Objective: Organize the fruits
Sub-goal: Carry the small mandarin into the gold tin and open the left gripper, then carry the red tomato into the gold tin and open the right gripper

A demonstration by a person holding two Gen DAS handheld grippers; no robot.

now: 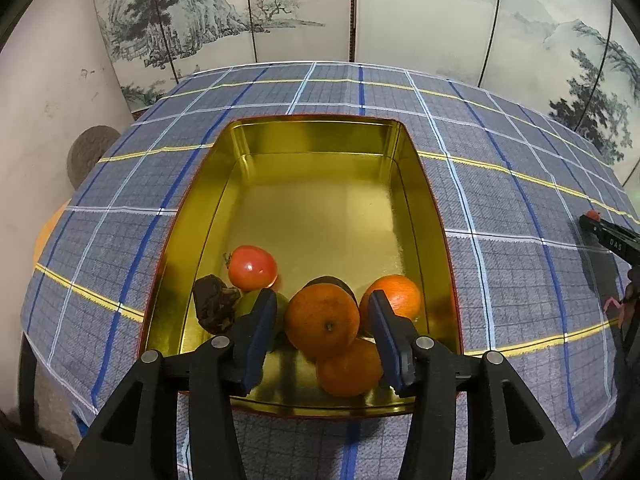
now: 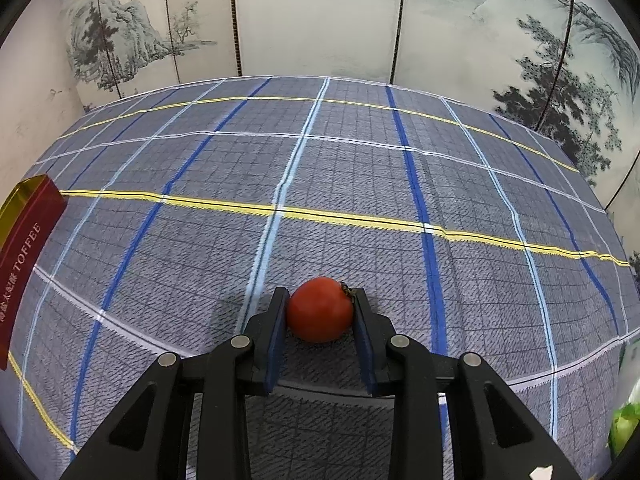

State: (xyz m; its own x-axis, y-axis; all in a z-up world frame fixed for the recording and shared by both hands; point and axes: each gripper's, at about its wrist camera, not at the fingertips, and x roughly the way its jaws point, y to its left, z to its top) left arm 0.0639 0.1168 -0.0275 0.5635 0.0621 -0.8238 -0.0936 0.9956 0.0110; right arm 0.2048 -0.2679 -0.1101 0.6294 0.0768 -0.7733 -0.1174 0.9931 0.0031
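Left wrist view looks down on a plaid tablecloth (image 1: 500, 208) that covers the table out to a painted folding screen (image 1: 224, 12) along the far edge. On the cloth stands one gold-lined tin (image 1: 320, 136) with a red outside, its near rim just under the left gripper (image 1: 322, 312). The far two thirds of the tin floor are bare; the fruit is crowded into the near end. Counted there: three oranges, the largest orange (image 1: 322, 322) in the middle, a second orange (image 1: 394, 294) to its right and a third orange (image 1: 349, 368) below, touching one another; one red tomato (image 1: 253, 267) to the left; one green fruit (image 1: 248, 306) partly behind the left finger; and one dark shrivelled piece (image 1: 214, 304) by the tin's left wall. A dark fruit behind the oranges is too hidden to name. The left jaws stand wide apart over the fruit, gripping nothing. In the right wrist view the right gripper (image 2: 320, 310) has its jaws drawn in on a second tomato (image 2: 320, 309), both pads against its sides, low over the cloth, which lies open all around it. The tin's red side, lettered TOFFEE, shows at the left edge, well apart.
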